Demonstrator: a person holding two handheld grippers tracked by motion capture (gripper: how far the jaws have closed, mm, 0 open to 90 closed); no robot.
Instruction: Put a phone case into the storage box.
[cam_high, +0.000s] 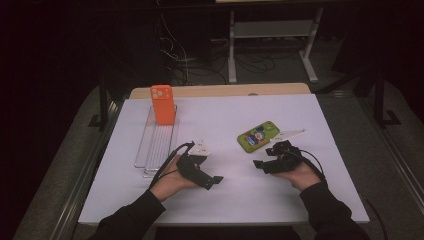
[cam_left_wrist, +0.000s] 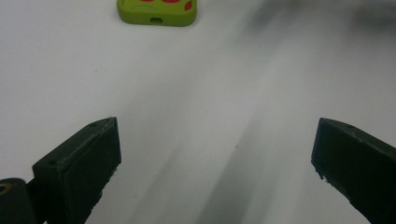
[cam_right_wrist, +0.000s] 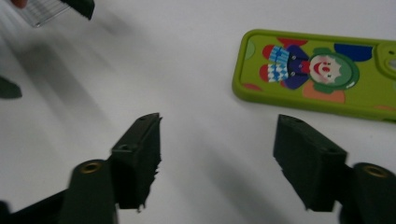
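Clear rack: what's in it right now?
The clear rack holds an orange phone case standing upright at its far end, camera cutouts facing us. The nearer slots look empty. Whatever sits behind the case is hidden by it.

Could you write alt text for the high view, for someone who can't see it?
A person's two hands rest on a white table, each holding a black gripper with open jaws: left gripper, right gripper. A green phone case lies flat beyond the right one, and an orange phone case stands in a clear rack at left.
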